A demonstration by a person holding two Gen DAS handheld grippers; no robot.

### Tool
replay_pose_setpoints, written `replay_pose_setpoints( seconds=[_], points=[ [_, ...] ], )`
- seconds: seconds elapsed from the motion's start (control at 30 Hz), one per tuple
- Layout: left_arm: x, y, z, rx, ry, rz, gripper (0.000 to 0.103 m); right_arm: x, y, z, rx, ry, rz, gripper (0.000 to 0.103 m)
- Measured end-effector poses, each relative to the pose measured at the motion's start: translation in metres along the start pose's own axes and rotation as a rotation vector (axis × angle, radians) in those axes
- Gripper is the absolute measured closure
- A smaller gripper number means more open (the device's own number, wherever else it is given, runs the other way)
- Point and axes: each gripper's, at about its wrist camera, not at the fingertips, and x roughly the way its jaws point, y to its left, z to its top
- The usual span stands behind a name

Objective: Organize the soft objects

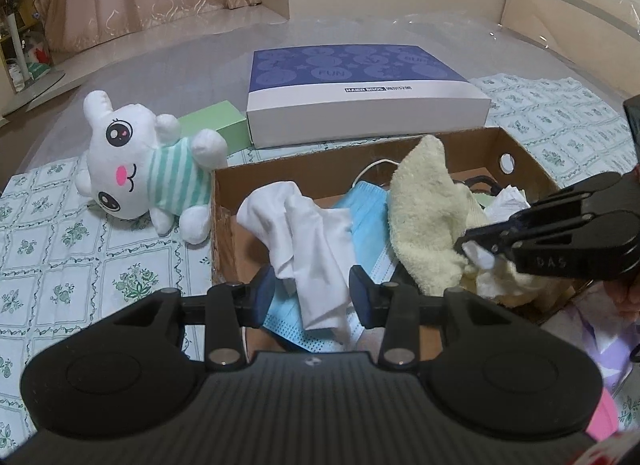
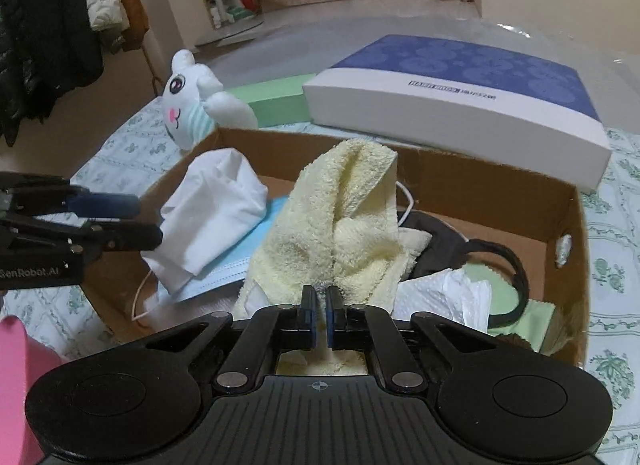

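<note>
Your right gripper (image 2: 322, 307) is pinched tight on the yellow towel (image 2: 344, 209), propping it upright for lifting. Your left gripper (image 1: 312, 289) stands half spread around the white cloth (image 1: 304, 233); whether its pads press it, I cannot tell. Both lie in the cardboard box (image 1: 520, 153). Beyond waits the plush bunny (image 1: 132, 161).
</note>
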Motion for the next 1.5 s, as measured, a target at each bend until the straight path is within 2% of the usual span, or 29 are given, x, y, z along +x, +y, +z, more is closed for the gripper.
replay_pose_setpoints(
  seconds=[0.07,0.13,0.17,0.2,0.27,0.37,0.57,0.9,1.13,1.27,1.5],
  points=[
    [-0.002,0.000,0.001,-0.003,-0.003,0.004,0.065,-0.006,-0.001,0.001,0.014,-0.023,-0.008,0.096],
    [-0.006,0.000,0.002,-0.005,-0.008,0.004,0.065,-0.016,-0.003,0.002,0.040,-0.045,-0.002,0.087],
    [-0.009,0.000,0.002,-0.007,-0.012,0.004,0.065,-0.021,-0.004,0.002,0.055,-0.056,0.002,0.074],
    [-0.012,-0.001,0.003,-0.007,-0.015,0.004,0.065,-0.028,-0.005,0.001,0.066,-0.071,0.010,0.056],
    [-0.017,-0.002,0.005,-0.004,-0.020,0.007,0.065,-0.042,-0.005,-0.002,0.089,-0.114,0.018,0.041],
    [-0.026,-0.004,0.007,-0.001,-0.031,0.008,0.065,-0.061,-0.004,-0.006,0.107,-0.161,0.013,0.038],
    [-0.049,-0.007,0.011,-0.025,-0.055,0.007,0.064,-0.092,0.001,-0.012,0.140,-0.195,0.001,0.032],
    [-0.099,-0.017,0.006,-0.075,-0.096,0.019,0.061,-0.140,0.014,-0.029,0.162,-0.244,-0.107,0.026],
    [-0.147,-0.036,-0.012,-0.064,-0.124,0.022,0.058,-0.176,0.035,-0.050,0.154,-0.287,-0.195,0.025],
    [-0.178,-0.045,-0.025,-0.094,-0.136,0.026,0.053,-0.199,0.052,-0.066,0.159,-0.320,-0.201,0.025],
    [-0.229,-0.062,-0.054,-0.121,-0.161,0.025,0.052,-0.236,0.081,-0.091,0.158,-0.337,-0.215,0.025]
  ],
)
